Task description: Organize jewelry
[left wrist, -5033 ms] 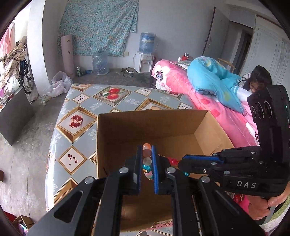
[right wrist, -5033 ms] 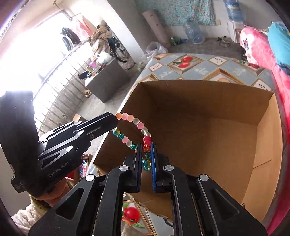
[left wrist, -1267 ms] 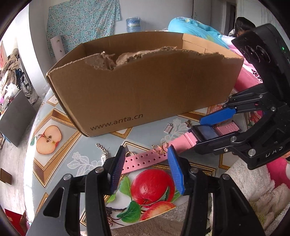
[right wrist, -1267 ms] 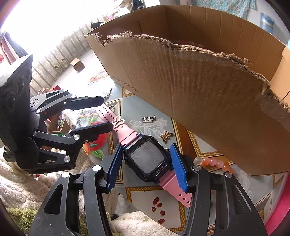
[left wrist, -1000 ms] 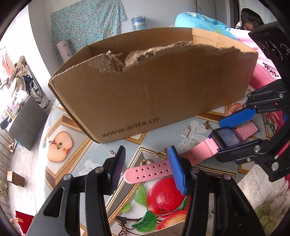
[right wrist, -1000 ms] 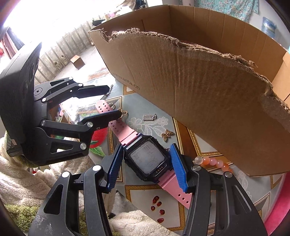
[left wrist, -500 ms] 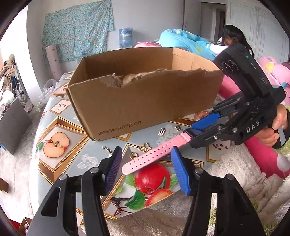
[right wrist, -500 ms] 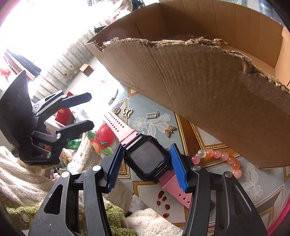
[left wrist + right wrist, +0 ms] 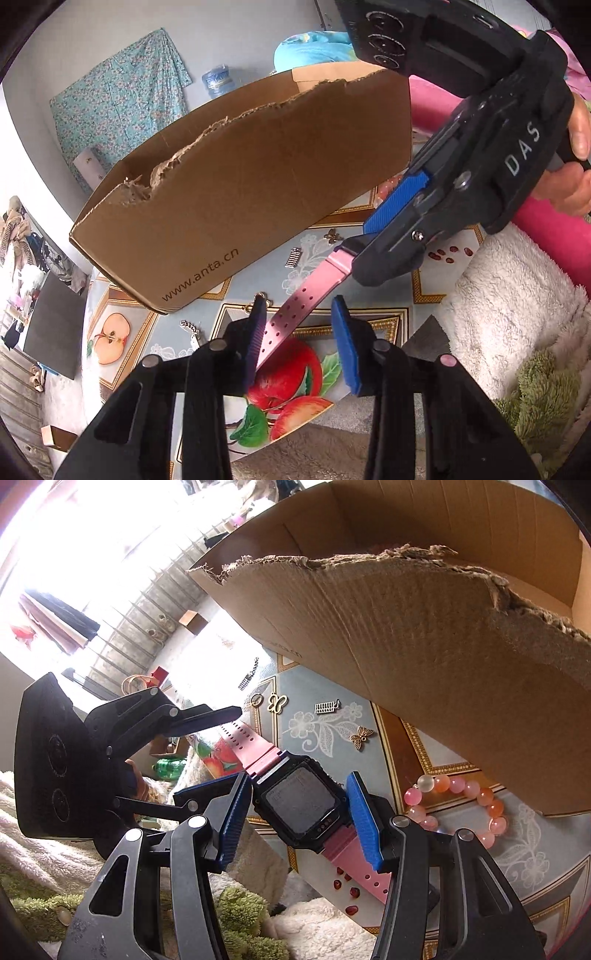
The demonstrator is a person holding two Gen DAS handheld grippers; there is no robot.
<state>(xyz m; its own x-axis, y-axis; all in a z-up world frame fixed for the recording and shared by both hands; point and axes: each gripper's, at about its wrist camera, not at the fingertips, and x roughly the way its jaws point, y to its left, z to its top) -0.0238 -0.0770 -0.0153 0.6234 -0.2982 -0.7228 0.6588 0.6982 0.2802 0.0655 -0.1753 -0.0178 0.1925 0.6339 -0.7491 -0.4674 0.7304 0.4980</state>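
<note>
A pink-strapped digital watch is gripped by its black case between the blue pads of the right hand-held gripper, whose jaws are closed only as far as the case allows, and is held clear above the counter. The long perforated strap end is seen reaching into the gap of the left hand-held gripper, whose jaws are spread wide; the strap lies against the left pad, but no grip is taken. Just behind, a torn cardboard box is set on the fruit-patterned counter cover, and whether anything has been placed inside cannot be told from these views. Much is judged to be left: a pink and orange bead bracelet lies beside the box, two butterfly charms, a small ladder-shaped charm, a ring and a short chain are scattered along the box front, and small red beads are strewn near the counter edge. The watch is taken to be the piece now being moved, with the loose items yet to be gathered. Printed on the box front is "www.anta.cn"; "DAS" is read in white letters on the body of the right hand-held gripper. The watch display is too dim to be read.
</note>
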